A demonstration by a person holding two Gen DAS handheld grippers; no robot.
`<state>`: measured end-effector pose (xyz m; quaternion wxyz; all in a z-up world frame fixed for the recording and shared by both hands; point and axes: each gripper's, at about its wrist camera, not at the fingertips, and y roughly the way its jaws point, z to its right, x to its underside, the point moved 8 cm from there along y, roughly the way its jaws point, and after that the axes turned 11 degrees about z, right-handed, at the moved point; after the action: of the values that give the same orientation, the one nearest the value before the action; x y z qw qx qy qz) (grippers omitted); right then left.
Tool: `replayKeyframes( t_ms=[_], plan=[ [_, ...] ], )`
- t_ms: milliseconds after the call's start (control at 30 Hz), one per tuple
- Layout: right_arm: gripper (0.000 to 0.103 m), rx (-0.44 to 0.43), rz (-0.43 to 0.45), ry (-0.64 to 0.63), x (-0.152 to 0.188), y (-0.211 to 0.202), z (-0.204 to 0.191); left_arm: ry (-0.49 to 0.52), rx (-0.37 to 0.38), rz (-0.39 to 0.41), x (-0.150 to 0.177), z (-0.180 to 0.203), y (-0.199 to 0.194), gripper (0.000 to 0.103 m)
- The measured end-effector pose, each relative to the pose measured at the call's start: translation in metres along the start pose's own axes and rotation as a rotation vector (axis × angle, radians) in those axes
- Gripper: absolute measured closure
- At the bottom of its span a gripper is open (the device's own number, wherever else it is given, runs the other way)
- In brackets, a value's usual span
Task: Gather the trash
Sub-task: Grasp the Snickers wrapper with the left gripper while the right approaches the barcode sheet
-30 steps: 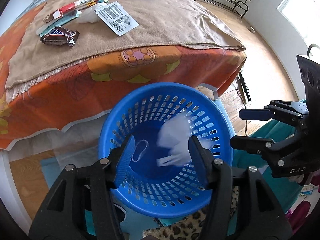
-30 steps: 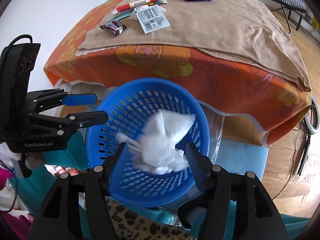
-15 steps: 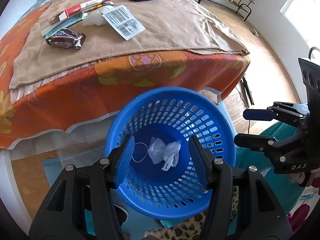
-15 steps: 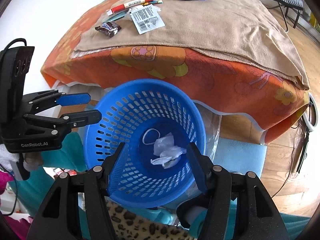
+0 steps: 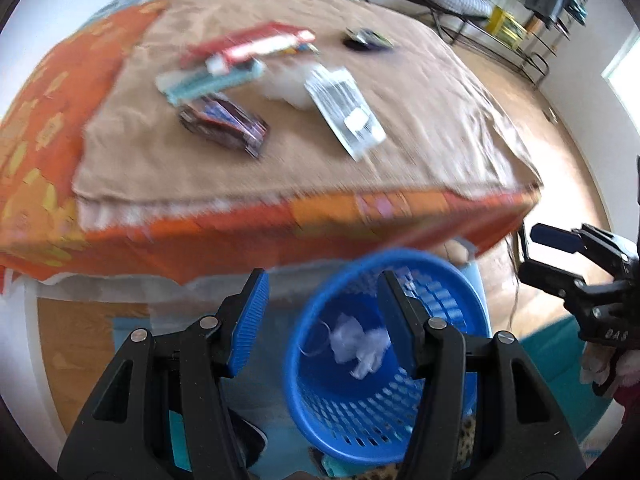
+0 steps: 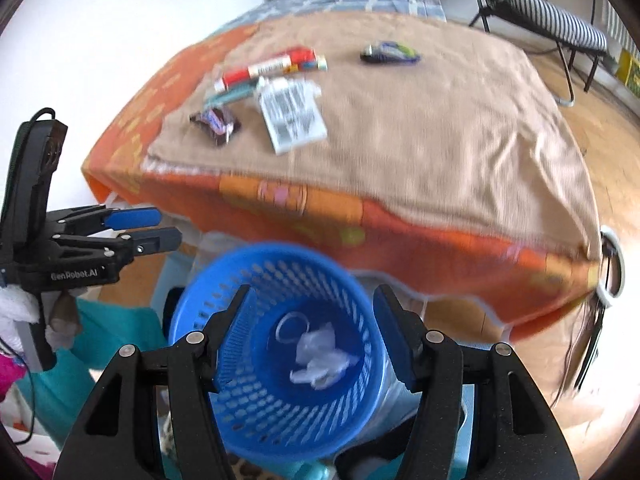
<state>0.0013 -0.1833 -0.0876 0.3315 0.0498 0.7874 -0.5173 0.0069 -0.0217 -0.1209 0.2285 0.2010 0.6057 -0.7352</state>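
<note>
A blue perforated basket (image 5: 452, 276) (image 6: 224, 292) stands on the floor before the bed and holds a crumpled white plastic wrap (image 5: 362, 344) (image 6: 320, 354). On the tan blanket lie a dark candy wrapper (image 5: 224, 122) (image 6: 216, 120), a white barcode label (image 5: 346, 110) (image 6: 292, 114), a red-and-white packet (image 5: 256, 46) (image 6: 268, 66), a teal wrapper (image 5: 208, 80) and a dark wrapper (image 5: 366, 38) (image 6: 390, 54). My left gripper (image 5: 320, 316) (image 6: 156, 228) is open and empty, left of the basket. My right gripper (image 6: 314, 334) (image 5: 536, 252) is open and empty above the basket.
The bed carries an orange flowered cover (image 5: 36, 152) under the tan blanket (image 6: 440, 120). Teal cloth (image 6: 112, 332) and leopard-print fabric lie near the basket. A striped folding chair (image 6: 548, 8) and a wire rack (image 5: 532, 32) stand on the wooden floor behind the bed.
The white wrap dropped from the grippers into the basket. Both grippers have since risen and tilted toward the bed; the left one shifted left of the basket. The view is motion-blurred.
</note>
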Motion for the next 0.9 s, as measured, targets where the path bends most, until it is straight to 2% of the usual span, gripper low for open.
replayKeyframes(
  t_ms=[167,233,267,433,733,900],
  plan=[
    [0.039,0.003,0.063,-0.124,-0.034,0.014,-0.005,-0.113,-0.049,0.042,-0.042,-0.038,0.003,0.045],
    [0.033,-0.003,0.074,-0.148,-0.048,0.022,-0.008,-0.176,-0.055,0.058,-0.055,-0.054,0.007,0.037],
    [0.033,-0.011,0.076,-0.143,-0.052,0.025,-0.007,-0.200,-0.056,0.064,-0.060,-0.060,0.009,0.034],
    [0.033,-0.059,0.059,-0.066,-0.077,0.050,-0.004,-0.332,-0.081,0.059,-0.083,-0.087,0.033,0.034],
    [0.033,-0.077,0.047,-0.053,-0.095,0.090,-0.006,-0.375,-0.090,0.007,-0.093,-0.086,0.072,0.034],
    [0.033,-0.071,0.037,-0.109,-0.100,0.113,-0.015,-0.392,-0.117,0.002,-0.093,-0.091,0.084,0.034]
  ],
)
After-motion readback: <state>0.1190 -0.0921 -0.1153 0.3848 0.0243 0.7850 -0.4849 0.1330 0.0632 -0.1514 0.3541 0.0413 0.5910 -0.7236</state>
